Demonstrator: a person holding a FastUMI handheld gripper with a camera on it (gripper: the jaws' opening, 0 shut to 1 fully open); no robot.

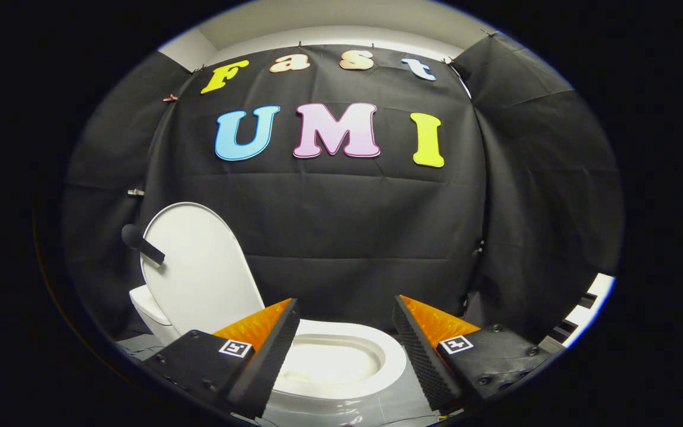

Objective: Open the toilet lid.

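Toilet lid (199, 267) up, standing near-vertical at left, a black handle (143, 246) stuck on its outer edge. Seat (389, 362) and open bowl (329, 362) sit between and just beyond the tongs (346, 326); tongs spread apart, gripping nothing.

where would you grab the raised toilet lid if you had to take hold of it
Probably its free curved top rim. The toilet lid stands raised, almost upright, hinged low behind the seat, so only the upper edge is thin and exposed. Come from the bowl side, fingers straddling the edge front and back. The hand-held gripper is open over the bowl, holding nothing.
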